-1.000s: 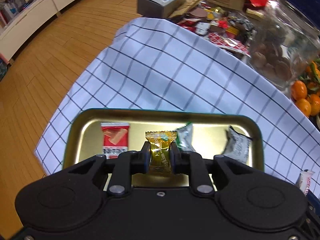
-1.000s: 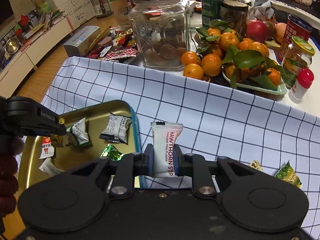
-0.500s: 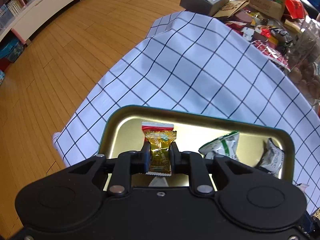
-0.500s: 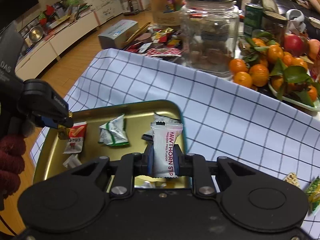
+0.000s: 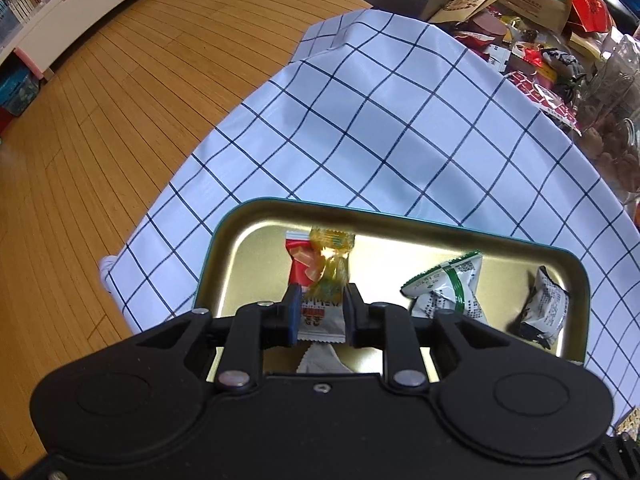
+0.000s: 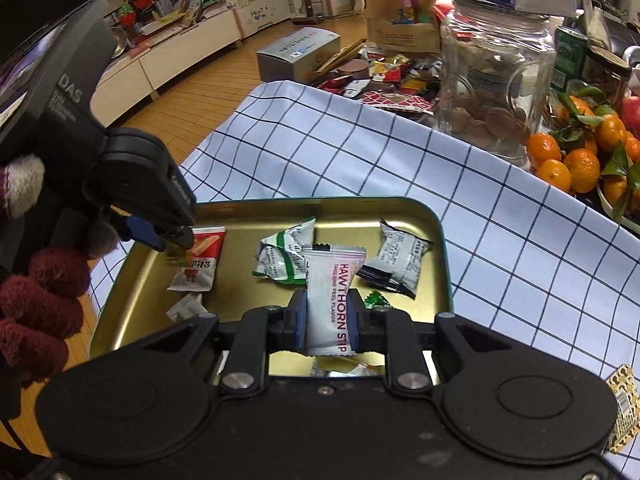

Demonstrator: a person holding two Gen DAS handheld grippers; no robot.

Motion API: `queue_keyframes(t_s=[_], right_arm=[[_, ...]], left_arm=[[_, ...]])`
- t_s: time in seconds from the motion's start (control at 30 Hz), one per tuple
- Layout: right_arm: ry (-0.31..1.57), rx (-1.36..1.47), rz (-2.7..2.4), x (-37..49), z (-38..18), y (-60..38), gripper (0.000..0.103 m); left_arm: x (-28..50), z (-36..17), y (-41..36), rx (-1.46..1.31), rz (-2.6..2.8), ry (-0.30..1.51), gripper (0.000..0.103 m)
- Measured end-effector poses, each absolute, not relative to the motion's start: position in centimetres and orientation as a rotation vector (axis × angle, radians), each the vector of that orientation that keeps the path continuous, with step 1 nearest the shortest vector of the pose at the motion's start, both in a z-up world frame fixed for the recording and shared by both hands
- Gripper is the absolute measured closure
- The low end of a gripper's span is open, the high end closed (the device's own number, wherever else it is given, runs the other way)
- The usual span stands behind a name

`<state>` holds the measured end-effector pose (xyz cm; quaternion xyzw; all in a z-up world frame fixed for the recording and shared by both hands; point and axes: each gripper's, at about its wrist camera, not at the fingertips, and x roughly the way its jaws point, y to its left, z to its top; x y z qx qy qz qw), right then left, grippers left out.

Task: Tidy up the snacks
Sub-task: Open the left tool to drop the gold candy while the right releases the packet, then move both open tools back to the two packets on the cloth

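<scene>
A gold tin tray (image 5: 400, 219) (image 6: 320, 200) lies on the checked cloth and holds several wrapped snacks. My left gripper (image 5: 322, 306) (image 6: 176, 240) hangs over the tray's left part, its jaws opening. A gold-wrapped candy (image 5: 331, 264) shows blurred just past the fingertips, over a red wafer packet (image 5: 298, 266) (image 6: 204, 254), and the pads are not pressing on it. My right gripper (image 6: 328, 314) is shut on a white hawthorn strip packet (image 6: 332, 280), held upright over the tray's near side. A green-striped packet (image 6: 286, 258) and a black-and-white packet (image 6: 400, 258) lie in the tray.
A big glass jar (image 6: 492, 80), a dish of mandarins (image 6: 580, 156), a grey box (image 6: 298, 58) and a pile of loose snacks (image 6: 392, 80) crowd the table's far side. A patterned snack (image 6: 622, 400) lies on the cloth at right. The wooden floor (image 5: 120, 120) drops off left.
The left jaws have parted and the gold candy has slipped forward from between them toward the red packet. The right gripper has carried the white packet leftward over the tray.
</scene>
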<state>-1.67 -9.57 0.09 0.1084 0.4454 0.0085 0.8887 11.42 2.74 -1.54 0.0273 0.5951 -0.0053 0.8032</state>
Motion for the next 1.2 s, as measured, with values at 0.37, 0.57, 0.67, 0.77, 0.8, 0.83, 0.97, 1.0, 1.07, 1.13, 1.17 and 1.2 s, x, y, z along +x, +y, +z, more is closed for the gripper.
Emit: queue_keyframes(t_s=[0.37,0.57,0.67,0.77,0.8,0.83,0.97,1.0,1.07,1.13,1.17,1.2], right_arm=[[0.889,0.235,0.072,-2.0,0.9,-9.1,0.060],[0.915,0.248,0.038,-1.9,0.8,-9.6,0.060],[0.925,0.257,0.025,-2.0,0.8,-9.8,0.060],[0.933,0.251,0.009,-2.2,0.9,-9.9,0.060],[0.935,0.251,0.004,-2.2,0.9,-10.0,0.059],[0.938,0.251,-0.001,-2.3,0.9,-10.1,0.059],[0.947,0.263,-0.029,-2.4,0.9,-10.7,0.059],[0.950,0.270,-0.037,-2.5,0.9,-10.9,0.059],[0.959,0.285,-0.054,-2.7,0.8,-11.4,0.059],[0.965,0.293,-0.078,-3.1,0.8,-12.1,0.059],[0.966,0.292,-0.090,-3.3,0.8,-12.4,0.059],[0.967,0.292,-0.101,-3.6,0.8,-12.8,0.059]], left_arm=[[11.2,-2.5,2.7,0.012,-0.068,1.376,0.071],[10.8,-2.3,2.2,0.034,-0.085,1.393,0.071],[10.4,-2.5,1.8,0.049,-0.096,1.407,0.071],[10.0,-2.4,1.5,0.058,-0.113,1.415,0.071],[9.9,-2.3,1.3,0.066,-0.118,1.412,0.071],[9.8,-2.3,1.2,0.074,-0.123,1.408,0.071],[9.4,-1.9,0.5,0.105,-0.144,1.390,0.071],[9.3,-1.8,0.3,0.115,-0.147,1.383,0.071],[9.0,-1.7,-0.3,0.139,-0.159,1.368,0.071],[8.6,-1.6,-1.0,0.154,-0.180,1.362,0.071],[8.4,-1.5,-1.4,0.161,-0.195,1.359,0.071],[8.1,-1.4,-1.8,0.170,-0.208,1.352,0.071]])
